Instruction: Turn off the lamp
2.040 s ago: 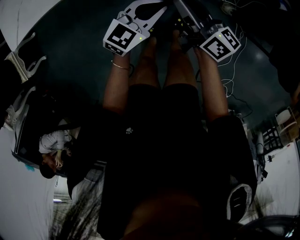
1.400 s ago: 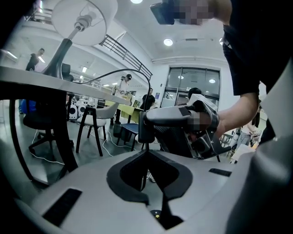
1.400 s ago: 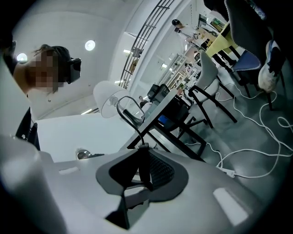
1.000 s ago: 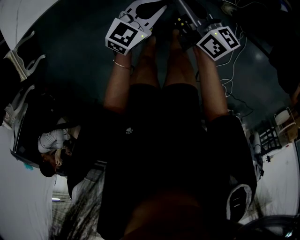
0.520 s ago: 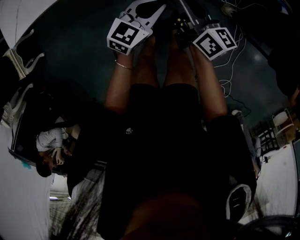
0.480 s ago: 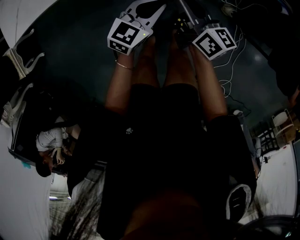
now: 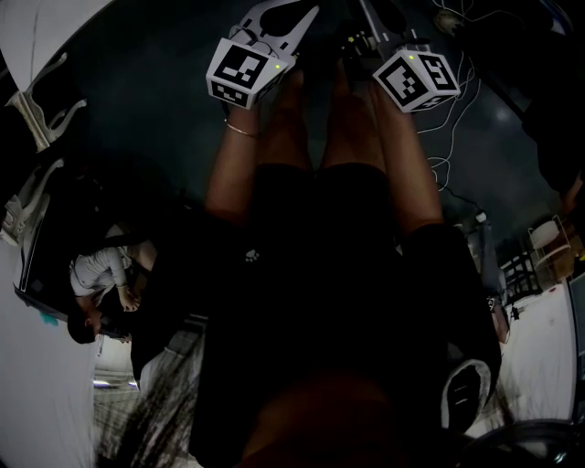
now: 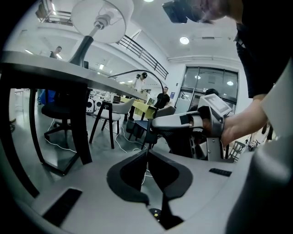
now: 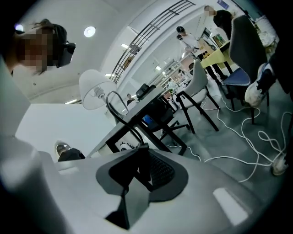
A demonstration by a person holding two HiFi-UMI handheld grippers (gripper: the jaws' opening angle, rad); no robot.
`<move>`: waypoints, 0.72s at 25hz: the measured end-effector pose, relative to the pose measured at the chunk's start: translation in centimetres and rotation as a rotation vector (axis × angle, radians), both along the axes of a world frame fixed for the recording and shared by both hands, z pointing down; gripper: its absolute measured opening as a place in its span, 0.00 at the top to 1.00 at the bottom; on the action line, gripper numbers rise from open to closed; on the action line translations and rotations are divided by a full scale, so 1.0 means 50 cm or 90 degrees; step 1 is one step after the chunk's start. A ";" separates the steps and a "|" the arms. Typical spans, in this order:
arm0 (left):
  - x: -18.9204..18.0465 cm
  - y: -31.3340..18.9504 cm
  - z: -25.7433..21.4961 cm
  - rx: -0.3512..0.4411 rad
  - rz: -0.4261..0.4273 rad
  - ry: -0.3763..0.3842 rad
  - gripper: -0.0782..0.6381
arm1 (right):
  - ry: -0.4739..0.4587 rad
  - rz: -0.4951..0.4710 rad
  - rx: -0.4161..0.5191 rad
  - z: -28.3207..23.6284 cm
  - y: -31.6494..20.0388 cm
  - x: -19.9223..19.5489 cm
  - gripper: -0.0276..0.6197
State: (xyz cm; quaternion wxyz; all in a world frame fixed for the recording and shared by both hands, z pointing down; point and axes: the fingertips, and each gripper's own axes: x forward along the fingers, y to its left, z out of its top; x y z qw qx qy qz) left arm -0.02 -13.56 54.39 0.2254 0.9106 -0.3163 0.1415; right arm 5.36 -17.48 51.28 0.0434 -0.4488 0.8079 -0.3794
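The lamp has a round white shade on a thin stem and stands on a dark table, seen from below at the upper left of the left gripper view. The right gripper view shows the same lamp with a black curved neck, well above and beyond the jaws. I cannot tell whether it is lit. My left gripper is shut with nothing in it. My right gripper is shut and empty too. In the head view both grippers, left and right, hang low in front of the person's legs, far from the lamp.
Black table legs stand close at the left. Chairs and white cables cover the grey floor. Several people stand by desks in the background. The right gripper's body crosses the left gripper view, held by a hand.
In the head view the right gripper's marker cube has drifted a little up and left. The left gripper has barely shifted. Both stay shut.
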 end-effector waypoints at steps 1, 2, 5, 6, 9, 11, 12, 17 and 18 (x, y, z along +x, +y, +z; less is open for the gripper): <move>-0.003 -0.002 -0.001 0.000 -0.002 0.001 0.87 | -0.003 0.001 -0.002 0.002 -0.004 0.004 0.86; -0.006 -0.003 -0.001 0.000 -0.003 0.000 0.87 | -0.001 -0.001 -0.004 0.004 -0.007 0.007 0.86; -0.009 -0.009 -0.005 0.003 -0.002 0.001 0.87 | 0.005 -0.003 -0.009 0.012 -0.014 0.007 0.86; -0.010 -0.010 -0.008 0.004 -0.001 0.003 0.88 | 0.004 -0.003 -0.011 0.016 -0.014 0.005 0.86; -0.016 -0.009 -0.015 0.008 0.003 0.006 0.88 | 0.006 -0.008 -0.018 0.032 -0.012 -0.009 0.86; -0.017 -0.010 -0.020 0.007 0.006 0.010 0.88 | 0.007 -0.010 -0.018 0.042 -0.014 -0.012 0.86; -0.017 -0.011 -0.023 0.007 0.008 0.013 0.88 | 0.010 -0.012 -0.017 0.047 -0.016 -0.013 0.86; -0.029 -0.005 -0.047 0.019 0.015 0.027 0.88 | 0.038 -0.024 -0.010 0.069 -0.014 -0.033 0.86; -0.031 -0.004 -0.050 0.021 0.015 0.029 0.88 | 0.046 -0.027 -0.008 0.073 -0.014 -0.035 0.86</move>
